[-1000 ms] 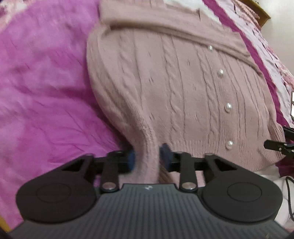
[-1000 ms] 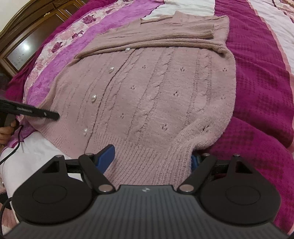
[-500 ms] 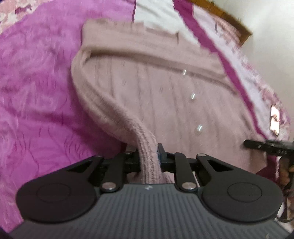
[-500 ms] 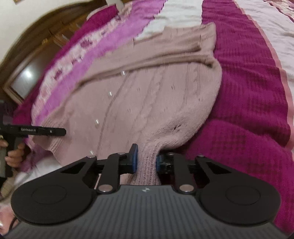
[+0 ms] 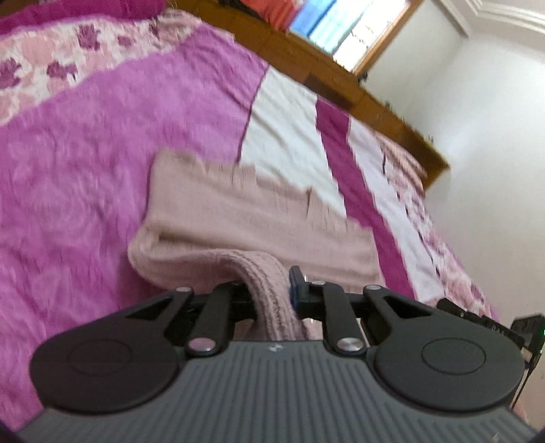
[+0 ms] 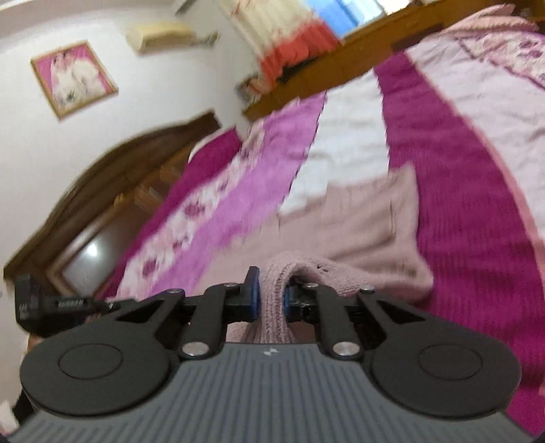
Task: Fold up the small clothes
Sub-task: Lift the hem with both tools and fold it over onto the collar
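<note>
we hold the cardigan's [image 5: 238,218] ribbed hem lifted, pinched in the left gripper [image 5: 272,289] and in the right gripper [image 6: 270,296], whose jaws are closing. the body stretches ahead across the bedspread [image 5: 85,170], collar farthest.

Right gripper [image 6: 270,300] closing, pinching pink cardigan [image 6: 357,231] hem over striped bedspread [image 6: 453,163]

soft window [image 5: 354,30] daylight, motion blur, fisheye-bent edges
</note>
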A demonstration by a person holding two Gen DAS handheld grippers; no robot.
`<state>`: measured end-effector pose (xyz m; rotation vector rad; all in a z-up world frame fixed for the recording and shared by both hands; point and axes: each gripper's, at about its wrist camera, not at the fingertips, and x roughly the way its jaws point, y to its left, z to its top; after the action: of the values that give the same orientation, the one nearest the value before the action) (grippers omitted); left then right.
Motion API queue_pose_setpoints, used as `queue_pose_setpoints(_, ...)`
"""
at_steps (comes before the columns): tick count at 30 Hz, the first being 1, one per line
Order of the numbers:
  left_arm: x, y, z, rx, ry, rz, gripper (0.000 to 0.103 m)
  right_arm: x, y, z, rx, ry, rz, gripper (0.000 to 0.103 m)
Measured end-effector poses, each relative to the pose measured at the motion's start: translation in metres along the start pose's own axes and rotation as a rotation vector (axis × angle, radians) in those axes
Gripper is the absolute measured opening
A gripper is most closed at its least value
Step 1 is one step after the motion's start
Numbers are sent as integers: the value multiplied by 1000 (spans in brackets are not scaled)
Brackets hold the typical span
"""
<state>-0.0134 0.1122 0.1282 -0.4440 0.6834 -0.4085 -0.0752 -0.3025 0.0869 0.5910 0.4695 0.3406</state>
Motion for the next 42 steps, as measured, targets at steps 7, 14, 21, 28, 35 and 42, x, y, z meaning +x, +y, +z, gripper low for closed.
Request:
queue_pose_setpoints(7,5,-5,42,-18,-106,43,16,22,-6,44,41,-124,-33,14)
queue_pose_setpoints(14,35,-9,81,-57,-168,98,16,65,-7,91,43,-202,-66,13)
queue_pose_setpoints(21,84,0,103,-58,-167,172,16,120,-22,113,42,-206,-125,13)
queue_pose_setpoints(28,140,20,122,-93,-129,220,16,171,-58,123,75,-191,-191,13)
queue_pose_setpoints(35,203,44,124,-92,-30,291,16,224,-99,112,107,-118,-287,13)
queue_pose_setpoints(42,236,68,106,-62,51,332,18,255,-133,90,156,-53,-370,15)
